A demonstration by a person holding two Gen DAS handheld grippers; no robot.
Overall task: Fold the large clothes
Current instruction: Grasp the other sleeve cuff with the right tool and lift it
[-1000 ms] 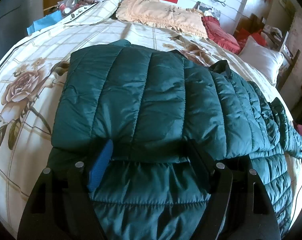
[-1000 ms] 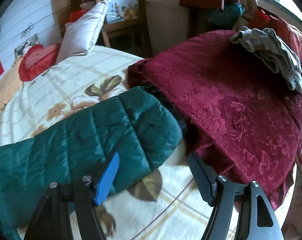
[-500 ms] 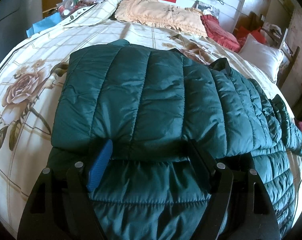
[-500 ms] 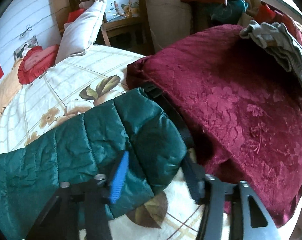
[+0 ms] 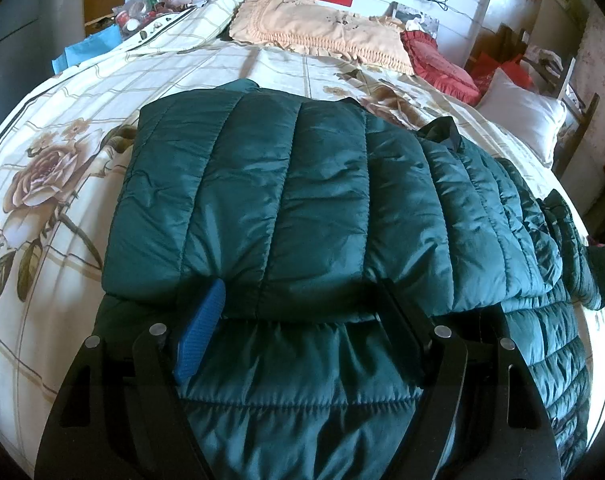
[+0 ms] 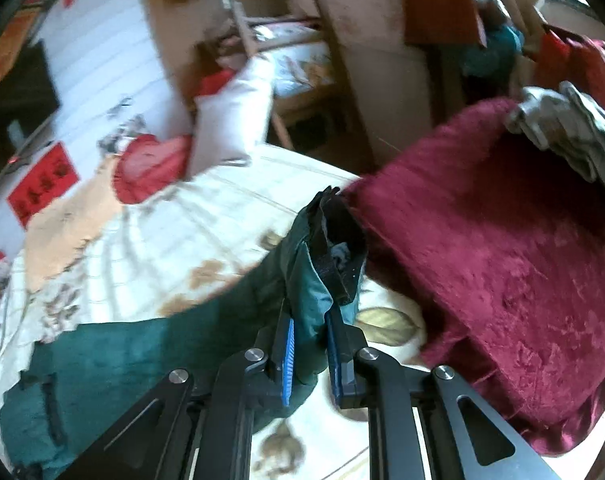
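A dark green quilted jacket [image 5: 302, 200] lies across the bed, one sleeve folded over its body. My left gripper [image 5: 302, 304] is open, resting on the jacket's near part at the edge of the folded layer. In the right wrist view my right gripper [image 6: 310, 332] is shut on the cuff end of the other sleeve [image 6: 322, 276] and holds it lifted off the bed, its black cuff lining [image 6: 338, 240] pointing up. The rest of the jacket [image 6: 122, 360] trails to the lower left.
The bed has a cream floral sheet [image 5: 62, 160]. A peach pillow [image 5: 322, 32], a red cushion [image 5: 434, 64] and a white pillow [image 5: 522, 116] lie at its far side. A dark red quilt [image 6: 502, 260] with grey clothes [image 6: 574, 132] on it lies right of the sleeve.
My right gripper moved onto the sleeve end, shut on it and lifted it off the bed. My left gripper has stayed open in place on the jacket.
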